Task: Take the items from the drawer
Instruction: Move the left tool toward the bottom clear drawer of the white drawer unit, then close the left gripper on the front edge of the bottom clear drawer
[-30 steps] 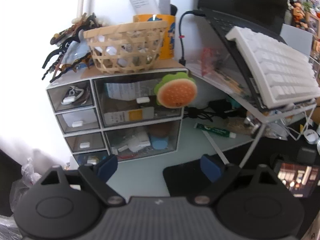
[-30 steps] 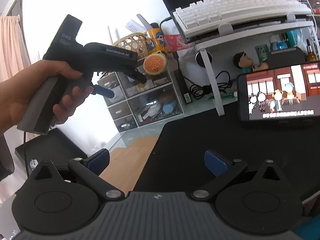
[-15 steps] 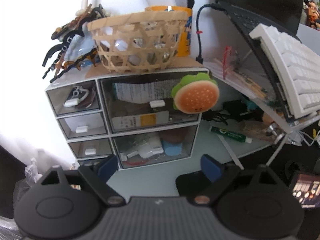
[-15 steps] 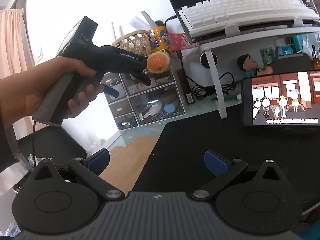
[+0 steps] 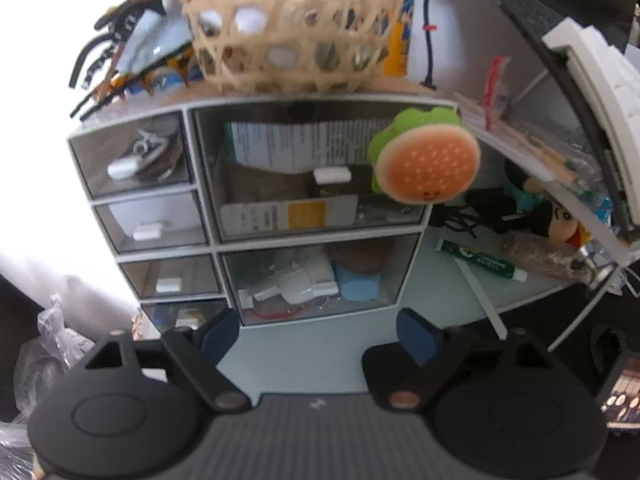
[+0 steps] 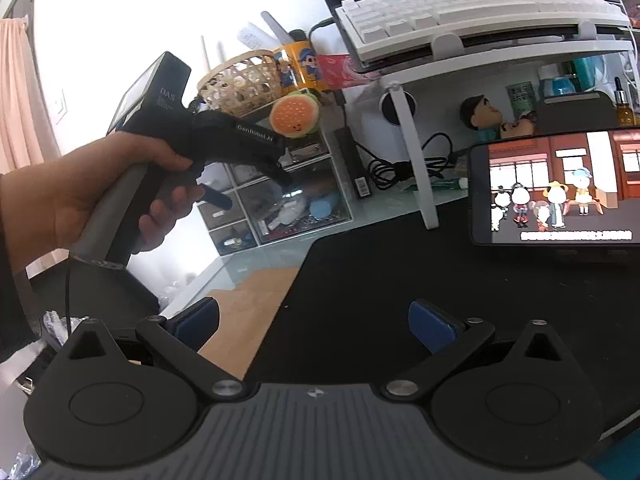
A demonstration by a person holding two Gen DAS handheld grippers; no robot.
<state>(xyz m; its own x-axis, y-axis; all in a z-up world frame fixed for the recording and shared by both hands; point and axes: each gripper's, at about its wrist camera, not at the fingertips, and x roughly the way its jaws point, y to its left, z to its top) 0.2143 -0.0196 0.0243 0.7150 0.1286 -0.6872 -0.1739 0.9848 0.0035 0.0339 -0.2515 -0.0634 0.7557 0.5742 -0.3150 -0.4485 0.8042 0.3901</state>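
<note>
- Facing the drawer unit [image 5: 248, 208], the left tongs [image 5: 316, 330] hang spread and empty just before its bottom drawers, all shut.
- The right tongs [image 6: 314, 322] gape empty above the dark mat [image 6: 440, 272], well apart from the unit.
- A burger plush [image 5: 426, 166] sticks at the unit's upper right corner; a woven basket [image 5: 288, 28] sits on top.
</note>
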